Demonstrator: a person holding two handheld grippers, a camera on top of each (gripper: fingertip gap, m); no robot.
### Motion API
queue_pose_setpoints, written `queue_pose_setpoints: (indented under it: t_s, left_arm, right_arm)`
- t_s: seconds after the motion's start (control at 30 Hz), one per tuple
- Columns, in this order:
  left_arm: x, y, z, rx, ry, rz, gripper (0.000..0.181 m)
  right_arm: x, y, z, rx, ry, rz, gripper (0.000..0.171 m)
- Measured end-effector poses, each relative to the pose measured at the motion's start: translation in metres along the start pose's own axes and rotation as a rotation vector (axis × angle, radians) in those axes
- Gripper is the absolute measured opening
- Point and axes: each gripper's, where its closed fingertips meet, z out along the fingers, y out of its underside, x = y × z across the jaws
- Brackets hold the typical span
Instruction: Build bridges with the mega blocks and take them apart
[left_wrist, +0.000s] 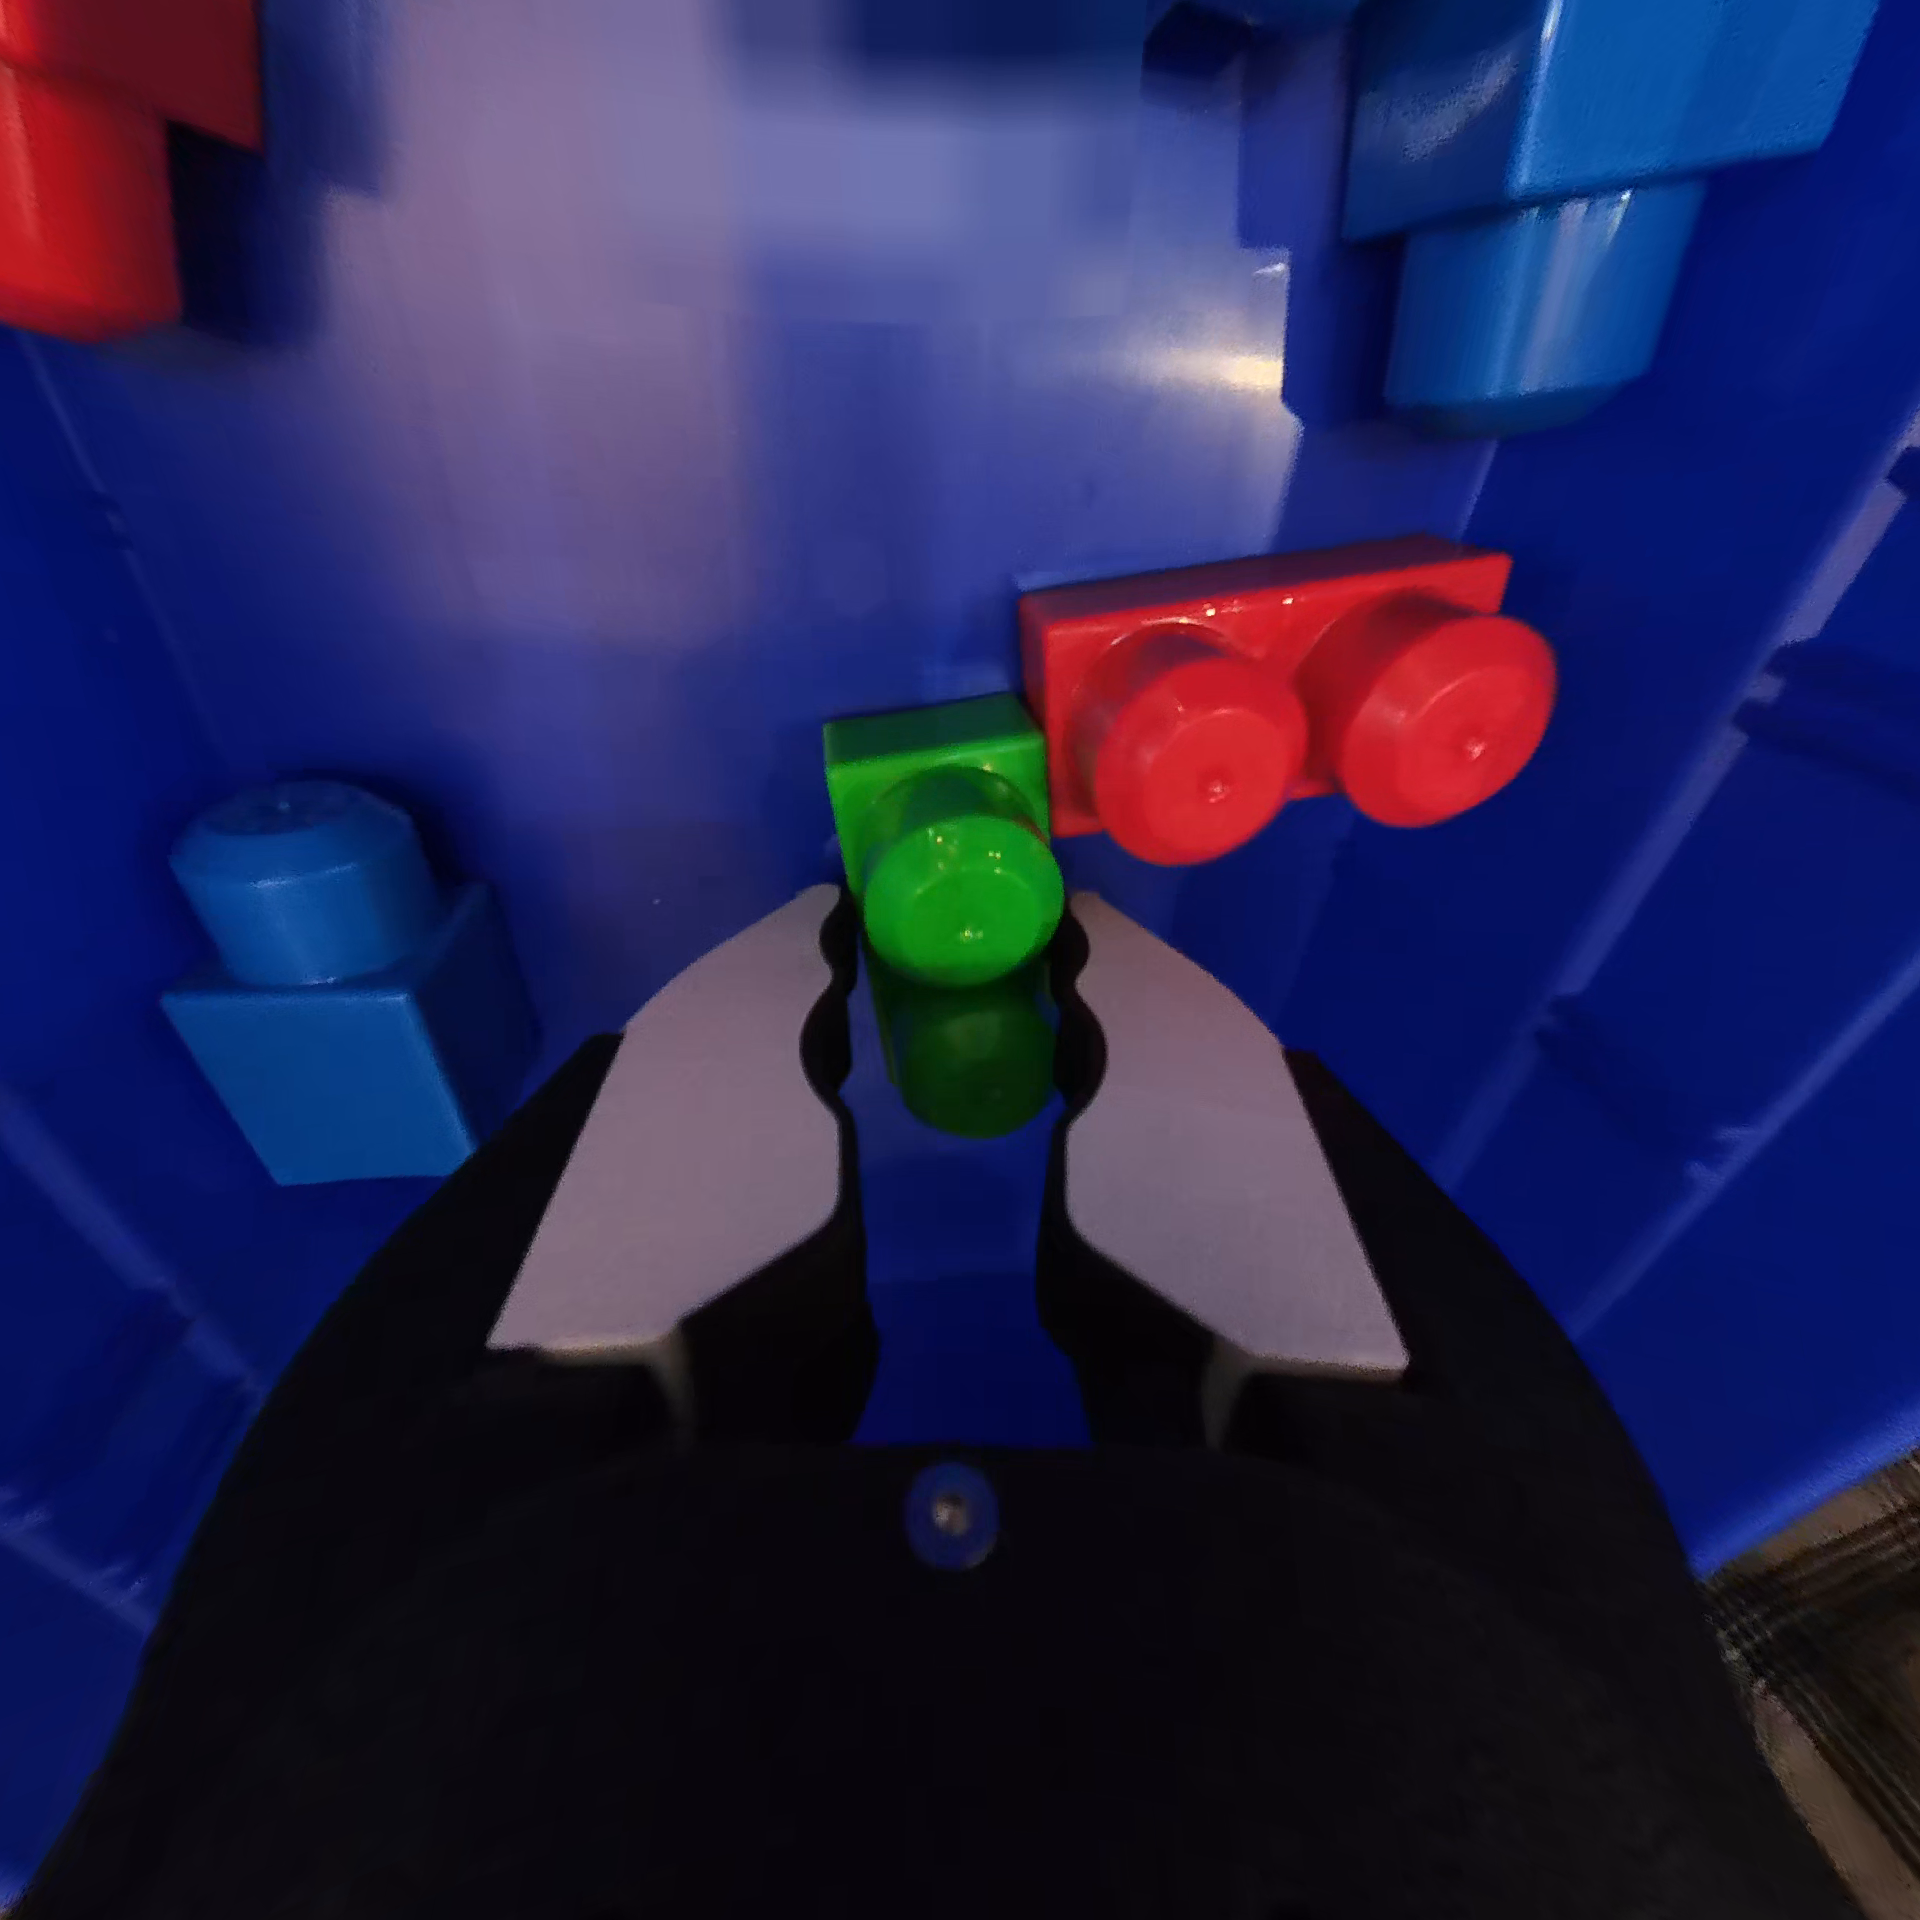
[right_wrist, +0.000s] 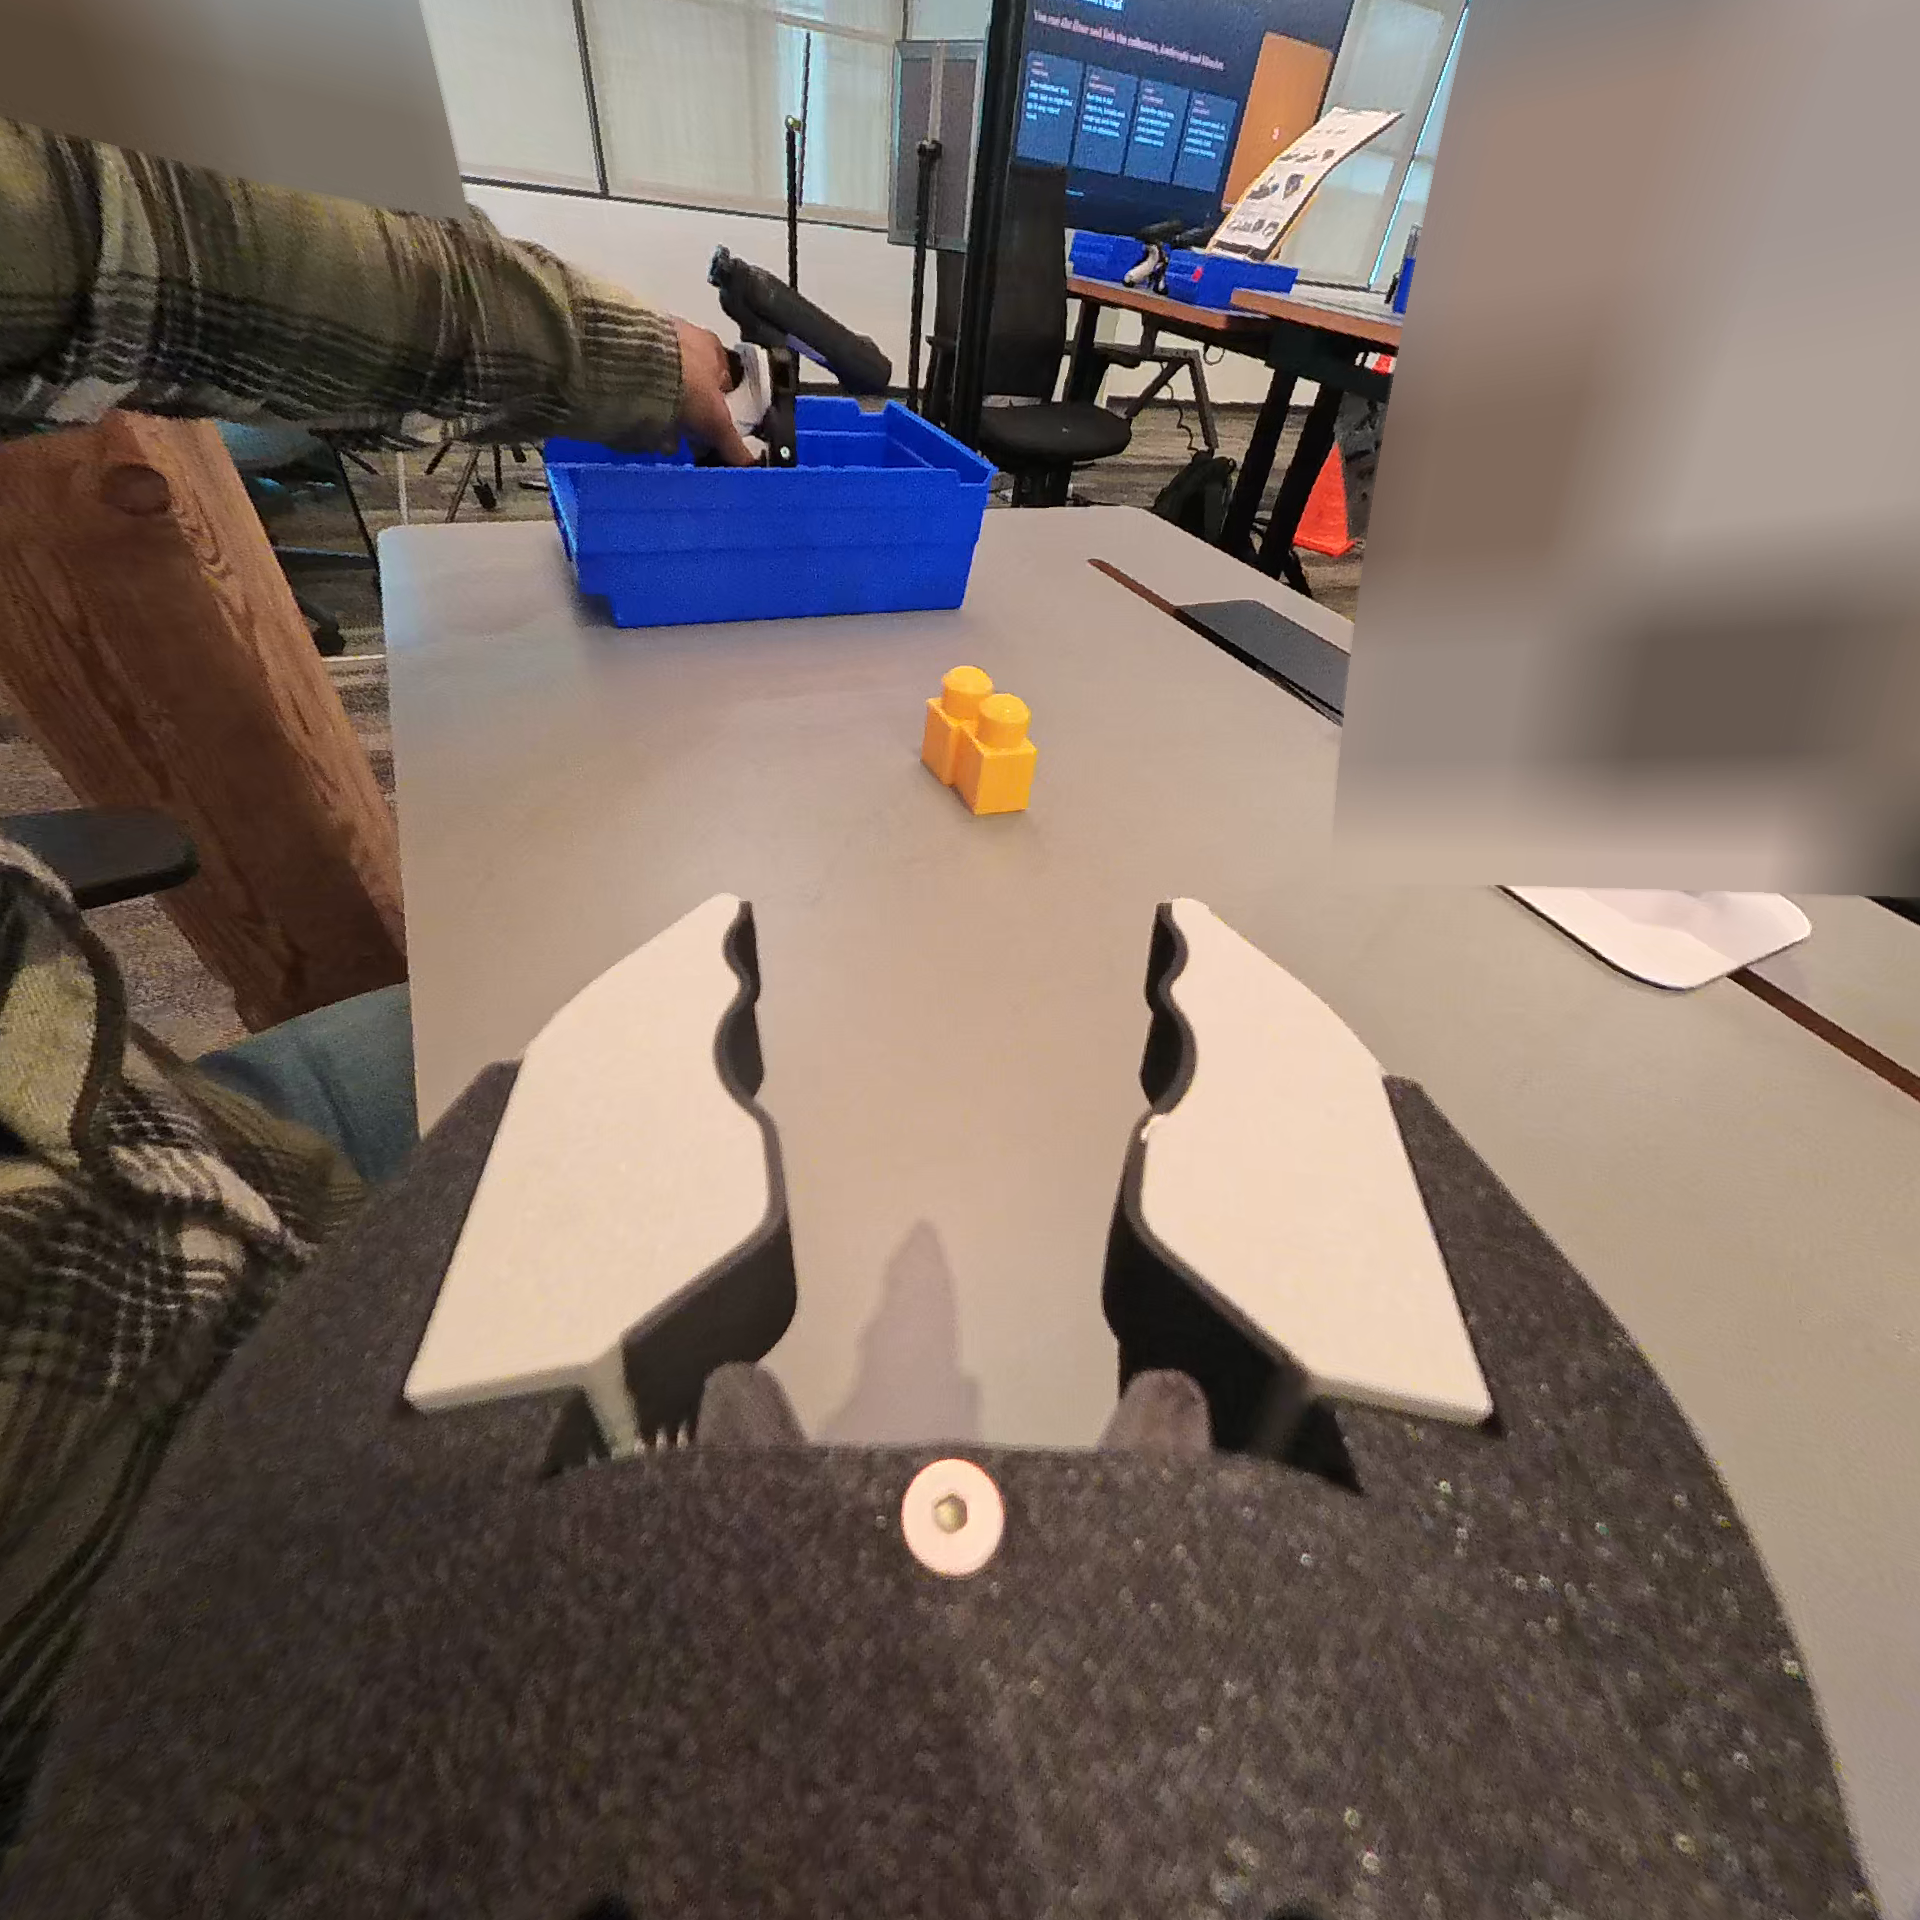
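Observation:
My left gripper (left_wrist: 951, 914) reaches down into the blue bin (left_wrist: 675, 468). Its jaws are closed in on a green one-stud block (left_wrist: 935, 758), with the pads against the sides of its stud. A red two-stud block (left_wrist: 1288, 707) stands just right of the green one. My right gripper (right_wrist: 951, 914) is open and empty, low over the grey table (right_wrist: 623, 790). A yellow two-stud block (right_wrist: 980, 740) stands on the table ahead of it. The blue bin (right_wrist: 779, 540) sits at the table's far end, with a person's hand (right_wrist: 707, 395) holding the left gripper in it.
More blocks lie in the bin: a blue one (left_wrist: 332, 987) at the left, another blue one (left_wrist: 1538, 208) at the upper right, a red one (left_wrist: 83, 166) at the upper left. A wooden post (right_wrist: 177, 675) stands left of the table. A black pad (right_wrist: 1268, 649) lies at the right.

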Motion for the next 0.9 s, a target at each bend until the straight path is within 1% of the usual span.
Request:
queue_pose_setpoints:
  t_s: [0.13,0.23,0.37,0.47,0.57,0.63,0.7,0.8,0.9]
  left_arm:
    - [-0.003,0.006,-0.001,-0.021,-0.008,0.037,0.036]
    - [-0.008,0.006,-0.008,0.004,-0.022,0.053,0.036]
    - [-0.012,0.006,-0.029,0.040,-0.018,0.074,0.035]
    - [-0.004,-0.003,-0.059,0.119,-0.021,0.154,0.036]
    - [0.028,-0.017,-0.095,0.216,-0.008,0.352,0.035]
    - [0.062,-0.022,-0.112,0.246,-0.008,0.545,0.035]
    - [0.104,-0.024,-0.120,0.257,-0.007,0.767,0.035]
    - [0.169,-0.024,-0.118,0.244,-0.031,1.071,0.035]
    - [0.225,-0.018,-0.100,0.156,-0.067,1.316,0.035]
  right_arm:
    - [-0.002,-0.004,-0.001,-0.005,0.006,-0.015,0.071]
    - [-0.002,-0.006,-0.002,-0.006,0.014,-0.019,0.070]
    - [-0.004,-0.010,0.001,-0.010,0.015,-0.027,0.069]
    - [-0.007,-0.011,0.004,-0.012,0.010,-0.031,0.069]
    - [-0.009,-0.011,0.005,-0.015,0.012,-0.031,0.069]
    - [-0.010,-0.010,0.006,-0.020,0.013,-0.030,0.069]
    - [-0.011,-0.009,0.007,-0.026,0.014,-0.026,0.069]
    - [-0.013,-0.008,0.006,-0.041,0.018,-0.026,0.069]
    - [-0.015,-0.007,0.004,-0.055,0.024,-0.029,0.069]
